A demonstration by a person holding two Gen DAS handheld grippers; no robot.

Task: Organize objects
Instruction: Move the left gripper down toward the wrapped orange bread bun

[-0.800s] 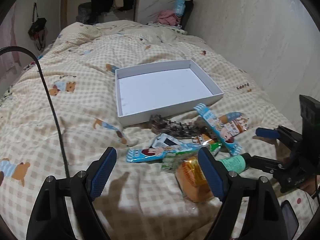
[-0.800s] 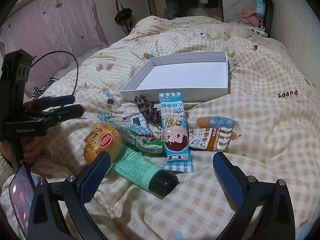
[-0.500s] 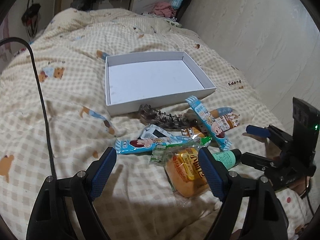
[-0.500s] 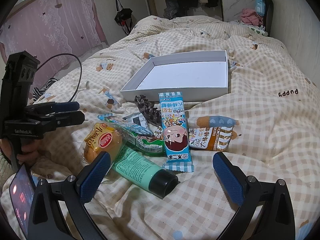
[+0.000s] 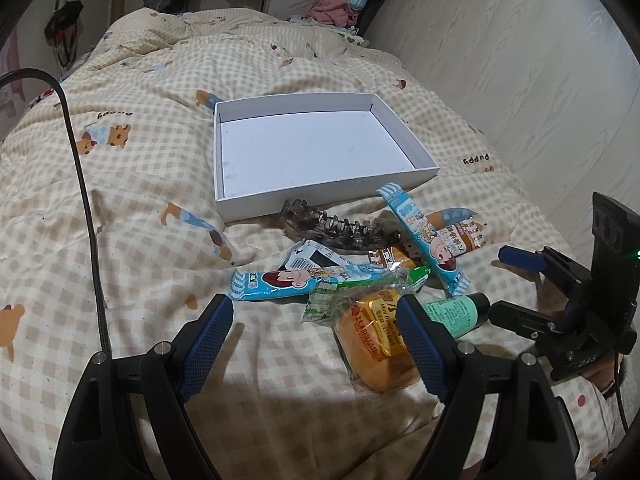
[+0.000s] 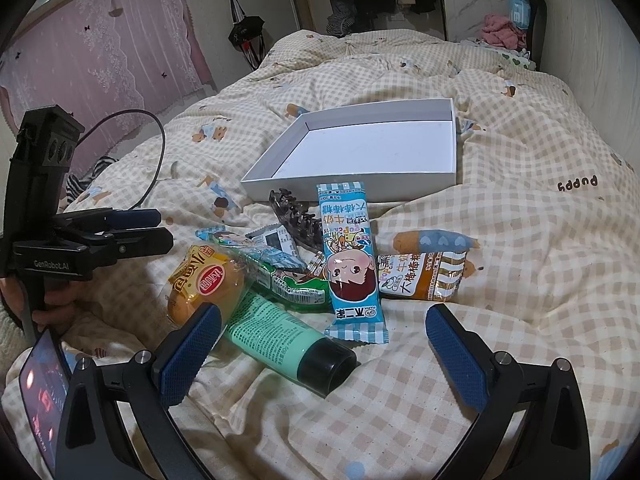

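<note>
A: What changed?
B: My left claw has moved in over the bread pack; jaws spread, nothing held. Right claw unmoved, wide open.
A: Tray?
B: White tray on the bed, snacks piled just beside it.

Lighting: dim, warm indoor light from overhead. Shadows: soft, on the bed below each claw. Glare: faint on the snack wrappers. Distortion: strong fisheye bending, black vignette corners. Focus: sharp throughout.
</note>
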